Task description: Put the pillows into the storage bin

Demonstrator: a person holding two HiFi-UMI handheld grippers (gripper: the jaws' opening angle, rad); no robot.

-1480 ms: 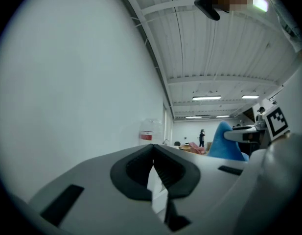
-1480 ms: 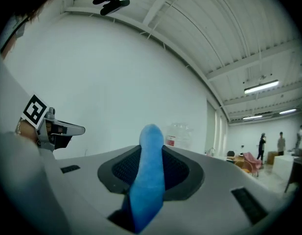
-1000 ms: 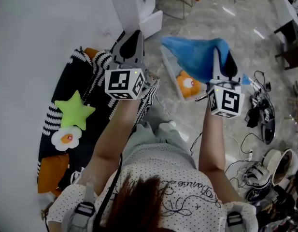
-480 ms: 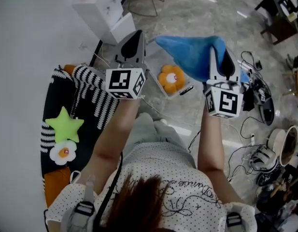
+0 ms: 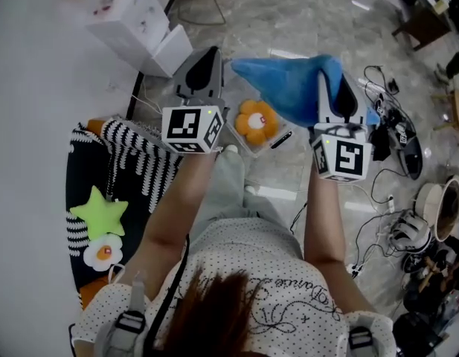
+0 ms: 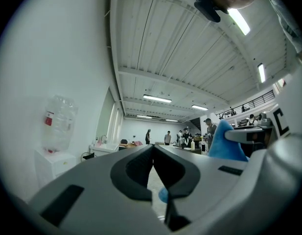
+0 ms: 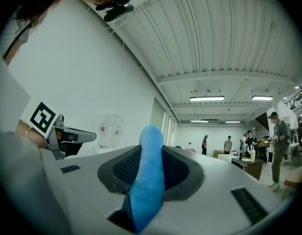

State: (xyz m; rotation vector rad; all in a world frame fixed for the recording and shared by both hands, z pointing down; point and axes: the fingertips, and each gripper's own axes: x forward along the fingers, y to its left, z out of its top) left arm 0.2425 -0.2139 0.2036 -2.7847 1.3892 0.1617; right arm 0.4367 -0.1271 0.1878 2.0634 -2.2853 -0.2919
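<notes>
My right gripper [image 5: 341,88] is shut on a blue pillow [image 5: 289,86], which hangs to its left over the floor. In the right gripper view the blue pillow [image 7: 148,180] stands pinched between the two jaws. My left gripper [image 5: 203,64] is shut with nothing in it, and its jaws meet in the left gripper view [image 6: 152,153]. Below and between the grippers lies the clear storage bin [image 5: 242,143], with an orange flower pillow [image 5: 257,121] inside. A green star pillow [image 5: 100,216] and a white flower pillow [image 5: 104,251] lie on the striped rug.
A black-and-white striped rug [image 5: 136,162] is at the left, with an orange pillow [image 5: 90,292] at its near end. White boxes [image 5: 136,24] stand at the back left. Cables and gear [image 5: 396,143] litter the floor at the right. A water dispenser [image 6: 58,126] stands by the wall.
Both grippers and the blue pillow have swung away from the striped rug toward the bin. The orange flower pillow now shows between the two grippers. Both grips look unchanged.
</notes>
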